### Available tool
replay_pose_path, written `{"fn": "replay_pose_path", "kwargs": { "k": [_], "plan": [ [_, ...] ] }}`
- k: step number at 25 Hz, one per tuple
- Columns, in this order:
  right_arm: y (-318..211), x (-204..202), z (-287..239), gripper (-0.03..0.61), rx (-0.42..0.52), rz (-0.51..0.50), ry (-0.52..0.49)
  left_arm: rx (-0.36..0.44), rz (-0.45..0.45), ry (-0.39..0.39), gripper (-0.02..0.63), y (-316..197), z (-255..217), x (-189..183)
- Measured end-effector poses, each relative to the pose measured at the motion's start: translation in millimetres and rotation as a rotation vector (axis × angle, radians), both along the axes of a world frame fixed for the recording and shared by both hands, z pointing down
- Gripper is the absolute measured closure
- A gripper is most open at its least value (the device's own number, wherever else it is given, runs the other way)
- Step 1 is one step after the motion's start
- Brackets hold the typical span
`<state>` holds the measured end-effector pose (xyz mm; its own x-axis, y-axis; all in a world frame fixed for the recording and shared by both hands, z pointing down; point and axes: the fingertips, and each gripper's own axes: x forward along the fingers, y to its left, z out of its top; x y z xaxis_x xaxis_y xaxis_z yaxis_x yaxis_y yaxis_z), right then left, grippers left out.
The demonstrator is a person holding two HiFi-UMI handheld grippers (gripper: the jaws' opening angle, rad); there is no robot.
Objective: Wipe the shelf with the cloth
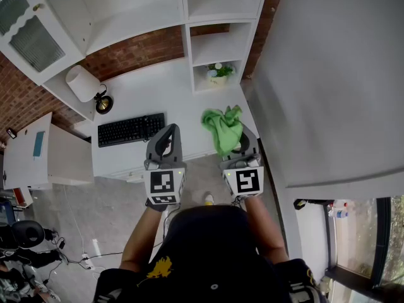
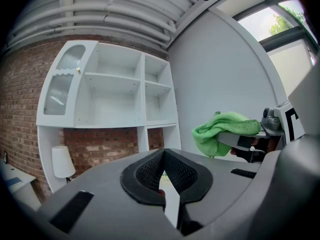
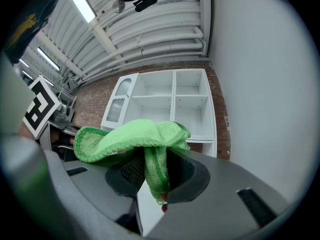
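A green cloth hangs bunched from my right gripper, which is shut on it; in the right gripper view the cloth drapes over the jaws and a fold is pinched between them. My left gripper is held beside it, to the left, jaws shut with nothing in them. The left gripper view also shows the cloth at its right. Both grippers are in the air in front of the white shelf unit with open, bare compartments, and well short of it.
Below the shelves a white desk carries a black keyboard and a white lamp. A small potted plant stands in the lowest right cubby. A white wall runs along the right. A low cabinet stands at the left.
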<state>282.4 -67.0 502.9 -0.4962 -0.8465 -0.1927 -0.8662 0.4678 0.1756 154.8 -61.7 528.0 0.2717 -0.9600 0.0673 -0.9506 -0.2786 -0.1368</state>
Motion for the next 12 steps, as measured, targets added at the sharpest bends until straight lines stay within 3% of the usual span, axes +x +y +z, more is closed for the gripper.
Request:
{"fn": "replay_pose_path", "kwargs": {
  "k": [7,12],
  "plan": [
    [0,0,4,0.491,-0.012,-0.003,0.015,-0.004,-0.022,-0.008,0.597,-4,0,-14],
    [-9,-7,5,0.491,0.008,-0.044,0.096,0.001,-0.05,0.003,0.597,-4,-1,-29]
  ]
}}
